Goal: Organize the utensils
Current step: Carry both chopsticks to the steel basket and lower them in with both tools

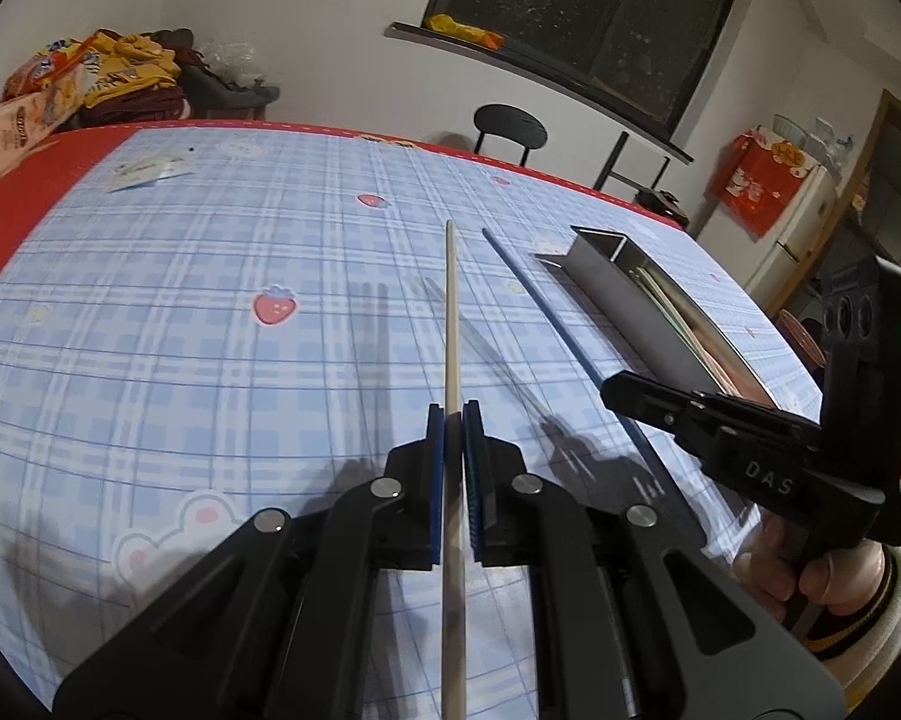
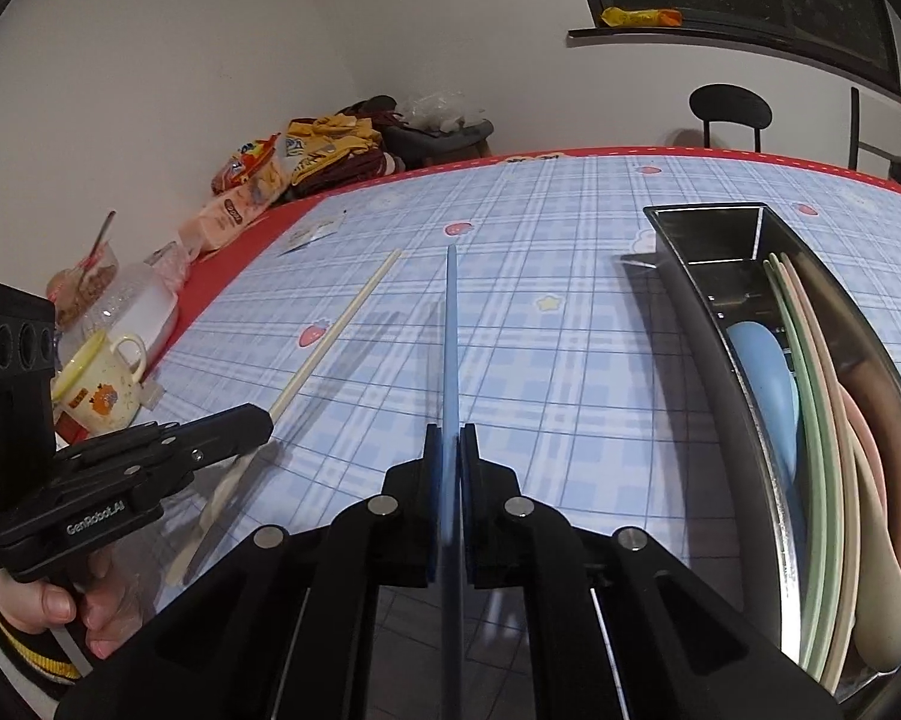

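Observation:
My left gripper [image 1: 452, 414] is shut on a cream chopstick [image 1: 451, 312] and holds it just above the blue checked tablecloth [image 1: 210, 312]. My right gripper [image 2: 448, 435] is shut on a blue chopstick [image 2: 450, 330], which also shows in the left wrist view [image 1: 540, 306]. The cream chopstick shows in the right wrist view [image 2: 342, 330] too, with the left gripper [image 2: 258, 423] around it. A long steel utensil tray [image 2: 708, 312] lies to the right of both sticks. It holds green, cream and pink chopsticks and spoons. The tray also shows in the left wrist view [image 1: 618, 294].
A mug [image 2: 105, 387], a lidded bowl [image 2: 138, 306] and snack bags [image 2: 240, 192] sit along the table's left red edge. A small paper packet [image 1: 141, 174] lies at the far left. A black chair [image 1: 510, 129] stands behind the table.

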`<state>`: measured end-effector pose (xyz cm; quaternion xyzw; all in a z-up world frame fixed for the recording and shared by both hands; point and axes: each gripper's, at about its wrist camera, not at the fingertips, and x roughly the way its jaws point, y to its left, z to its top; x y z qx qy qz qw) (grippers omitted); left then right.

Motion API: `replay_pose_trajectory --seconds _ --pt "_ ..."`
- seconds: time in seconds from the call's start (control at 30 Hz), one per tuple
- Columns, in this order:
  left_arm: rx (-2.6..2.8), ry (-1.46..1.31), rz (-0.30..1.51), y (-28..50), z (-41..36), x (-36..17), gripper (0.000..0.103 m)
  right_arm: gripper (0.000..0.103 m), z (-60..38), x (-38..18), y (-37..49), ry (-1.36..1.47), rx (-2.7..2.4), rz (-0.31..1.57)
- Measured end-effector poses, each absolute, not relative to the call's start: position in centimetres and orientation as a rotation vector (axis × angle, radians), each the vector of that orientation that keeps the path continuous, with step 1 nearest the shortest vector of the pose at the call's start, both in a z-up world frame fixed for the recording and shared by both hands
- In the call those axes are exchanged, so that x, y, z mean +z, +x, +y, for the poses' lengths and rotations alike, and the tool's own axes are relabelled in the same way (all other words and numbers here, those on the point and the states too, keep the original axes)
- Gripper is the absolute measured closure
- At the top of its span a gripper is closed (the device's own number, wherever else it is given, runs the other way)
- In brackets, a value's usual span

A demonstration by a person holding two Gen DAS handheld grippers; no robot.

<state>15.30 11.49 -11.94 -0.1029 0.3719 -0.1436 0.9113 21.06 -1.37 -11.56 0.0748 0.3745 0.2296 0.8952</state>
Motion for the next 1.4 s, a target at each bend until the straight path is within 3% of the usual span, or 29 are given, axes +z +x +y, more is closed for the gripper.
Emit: replay_pose_trajectory --seconds 0.43,0.73,1.4 --pt "-0.292 -0.305 0.697 13.1 9.8 -8.2 0.093 0.097 -4.1 -9.0 19.8 0.286 0.54 0.7" --pt "-0.317 -0.342 0.669 14.3 4.5 -6.5 0.093 0.097 -11.8 -7.3 20.0 0.409 0.475 0.648" --pt "-0.349 -0.535 0.738 19.0 -8.0 -10.1 0.093 0.097 -19.6 -9.3 21.2 0.485 0.36 0.687"
